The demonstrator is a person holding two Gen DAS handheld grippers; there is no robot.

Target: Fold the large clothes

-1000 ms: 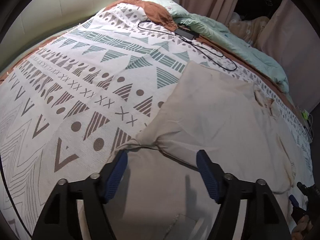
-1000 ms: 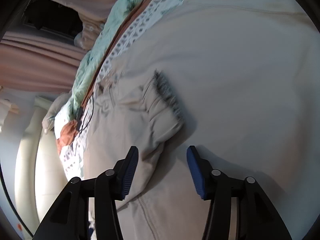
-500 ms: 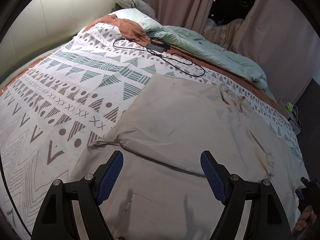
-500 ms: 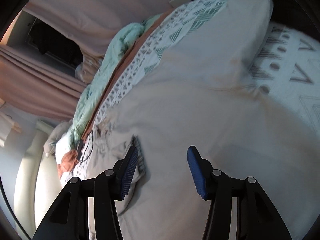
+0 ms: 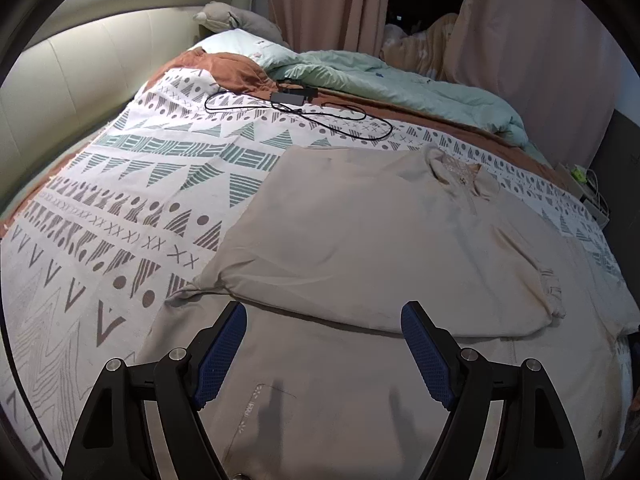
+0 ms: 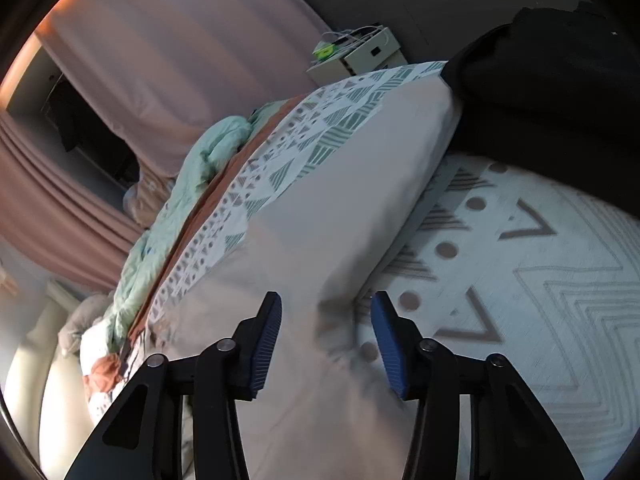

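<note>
A large beige garment [image 5: 360,240] lies spread on the patterned bedspread [image 5: 120,208], one sleeve folded across its body and its collar [image 5: 460,172] toward the far side. My left gripper [image 5: 324,344] hovers open above the garment's lower part, nothing between its blue pads. In the right wrist view the same beige garment [image 6: 320,220] runs away from me. My right gripper [image 6: 326,336] is open over its edge, where cloth meets the bedspread [image 6: 540,300]. Neither gripper holds cloth.
A black charger and looped cable [image 5: 296,98] lie on the far bedspread. A mint duvet [image 5: 400,80] and rust blanket [image 5: 228,68] are bunched by the pillows. Pink curtains [image 5: 520,40] hang behind. A person's dark clothing [image 6: 540,92] shows at the bed edge, near a small box [image 6: 356,56].
Both grippers have pulled back and up from the garment. The left view now takes in the whole folded sleeve. The right gripper left the sleeve cuff and swung toward the garment's outer edge.
</note>
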